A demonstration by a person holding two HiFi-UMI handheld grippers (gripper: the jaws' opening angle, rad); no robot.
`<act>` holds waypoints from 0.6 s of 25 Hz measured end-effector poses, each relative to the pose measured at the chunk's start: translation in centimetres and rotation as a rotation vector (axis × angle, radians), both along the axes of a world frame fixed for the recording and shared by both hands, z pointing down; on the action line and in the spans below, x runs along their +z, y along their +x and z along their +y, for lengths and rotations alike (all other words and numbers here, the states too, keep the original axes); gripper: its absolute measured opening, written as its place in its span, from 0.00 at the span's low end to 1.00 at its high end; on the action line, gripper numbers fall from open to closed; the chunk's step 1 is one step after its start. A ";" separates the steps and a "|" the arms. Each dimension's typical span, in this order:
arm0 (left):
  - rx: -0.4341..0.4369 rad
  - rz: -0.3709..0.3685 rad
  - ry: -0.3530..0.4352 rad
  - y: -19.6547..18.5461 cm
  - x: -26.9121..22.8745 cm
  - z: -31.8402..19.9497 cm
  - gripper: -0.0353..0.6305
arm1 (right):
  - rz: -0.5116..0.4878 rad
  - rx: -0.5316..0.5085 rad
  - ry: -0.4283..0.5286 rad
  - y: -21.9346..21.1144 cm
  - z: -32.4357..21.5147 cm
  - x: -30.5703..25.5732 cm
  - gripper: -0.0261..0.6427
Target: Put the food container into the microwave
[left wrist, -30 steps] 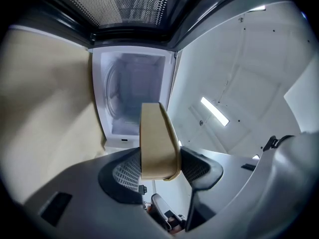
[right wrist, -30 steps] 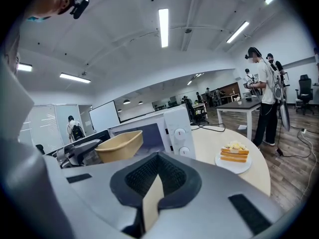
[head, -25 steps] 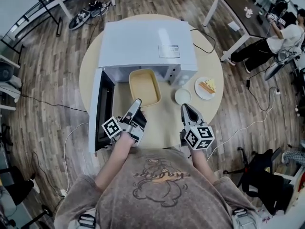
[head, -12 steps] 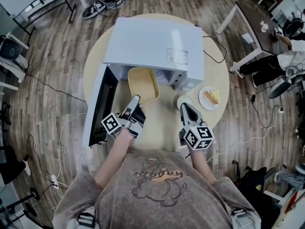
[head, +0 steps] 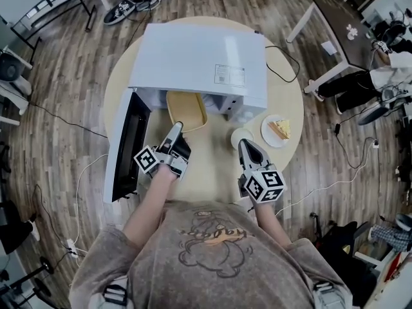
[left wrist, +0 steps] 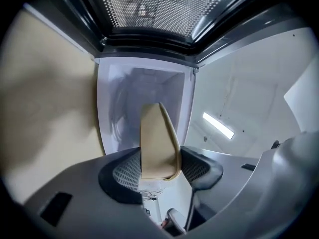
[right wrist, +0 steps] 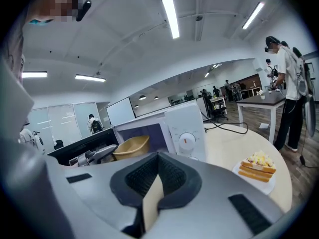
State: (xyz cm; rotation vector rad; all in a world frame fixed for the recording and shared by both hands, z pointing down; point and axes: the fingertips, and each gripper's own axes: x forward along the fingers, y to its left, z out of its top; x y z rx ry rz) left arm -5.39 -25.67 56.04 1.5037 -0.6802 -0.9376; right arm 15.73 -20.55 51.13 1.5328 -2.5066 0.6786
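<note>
Wood floor surrounds the round worktop. At upper centre, the microwave, door open at left, has the container halfway into its mouth. The left tool is clenched on its near rim. The right tool, lower right, is pinched together, empty. Gripped by one edge only, the container may sag and catch the opening's edge.

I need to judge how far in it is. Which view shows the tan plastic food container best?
The head view: the tan plastic food container shows from above, partly inside the white microwave. Left gripper view: only its clamped edge. Right gripper view: a small side glimpse.
</note>
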 end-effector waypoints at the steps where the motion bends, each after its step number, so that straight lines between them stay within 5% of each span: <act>1: -0.002 -0.001 0.003 0.0 0.2 -0.4 0.42 | 0.003 0.002 -0.001 0.2 0.0 0.0 0.04; 15: -0.026 0.002 -0.024 -0.4 3.3 -4.3 0.42 | 0.030 0.039 -0.014 1.8 -0.2 -0.1 0.04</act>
